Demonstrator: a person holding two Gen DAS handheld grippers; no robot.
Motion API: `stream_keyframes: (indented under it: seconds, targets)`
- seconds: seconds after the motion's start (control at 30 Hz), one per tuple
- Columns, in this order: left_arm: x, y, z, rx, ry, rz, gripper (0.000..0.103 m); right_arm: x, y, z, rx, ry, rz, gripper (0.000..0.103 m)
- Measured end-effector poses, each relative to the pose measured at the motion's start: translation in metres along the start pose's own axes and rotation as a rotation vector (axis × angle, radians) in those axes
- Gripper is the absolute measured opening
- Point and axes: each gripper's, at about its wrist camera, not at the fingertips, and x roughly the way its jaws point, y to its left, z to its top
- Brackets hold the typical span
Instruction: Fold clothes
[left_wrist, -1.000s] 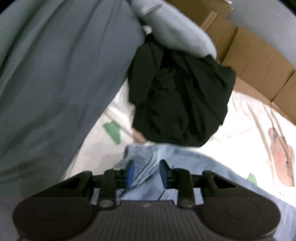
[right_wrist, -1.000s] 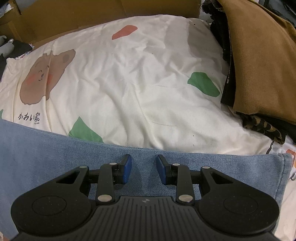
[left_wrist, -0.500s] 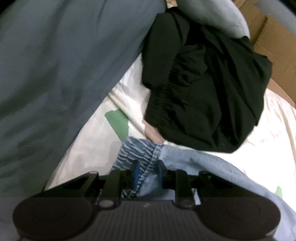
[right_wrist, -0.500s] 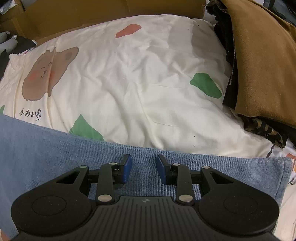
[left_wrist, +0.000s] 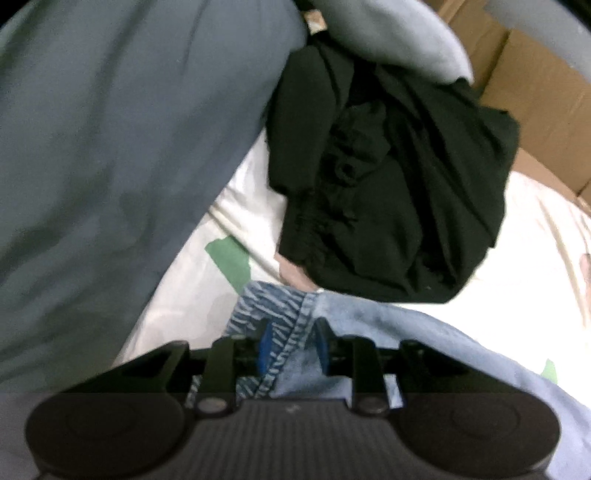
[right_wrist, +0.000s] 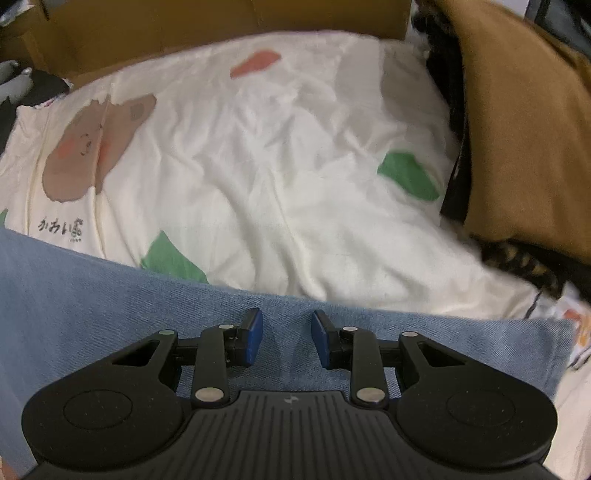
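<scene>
A light blue denim garment (right_wrist: 110, 306) lies spread on a cream bed sheet (right_wrist: 280, 177) printed with a bear and coloured patches. In the left wrist view my left gripper (left_wrist: 291, 347) is shut on a hemmed corner of the denim garment (left_wrist: 284, 314), where the striped inner side shows. In the right wrist view my right gripper (right_wrist: 286, 339) is open and empty, hovering just above the flat denim near its far edge.
A crumpled black garment (left_wrist: 391, 184) lies on the sheet just beyond the left gripper. A large grey-blue cloth (left_wrist: 110, 147) fills the left. A brown garment (right_wrist: 524, 122) over dark clothes sits at the right. Cardboard (right_wrist: 221, 33) lines the back.
My left gripper moved forward onto the denim corner and shut on it; one second ago it was open. My right gripper stayed open and shifted slightly over the denim.
</scene>
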Motion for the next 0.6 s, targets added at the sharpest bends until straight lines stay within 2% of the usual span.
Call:
stream_keyframes:
  seconds: [0.1, 0.33, 0.43, 0.5, 0.6]
  targets:
    - [-0.02, 0.008, -0.01, 0.005, -0.016, -0.005, 0.027, -0.019, -0.003, -0.003, -0.006, -0.058, 0.009, 0.036]
    - [-0.052, 0.024, -0.05, -0.023, 0.004, -0.025, 0.027, -0.043, -0.025, -0.024, 0.049, -0.033, 0.01, 0.036]
    - [-0.051, 0.025, -0.071, -0.024, 0.025, -0.03, 0.027, -0.048, -0.029, -0.039, 0.056, -0.008, 0.013, 0.036]
    - [-0.039, 0.025, -0.082, -0.019, 0.068, -0.014, 0.027, -0.047, -0.031, -0.049, 0.057, 0.019, 0.011, 0.036]
    - [-0.022, 0.023, -0.088, 0.0, 0.089, 0.014, 0.029, -0.042, -0.035, -0.063, 0.058, 0.066, -0.006, 0.036]
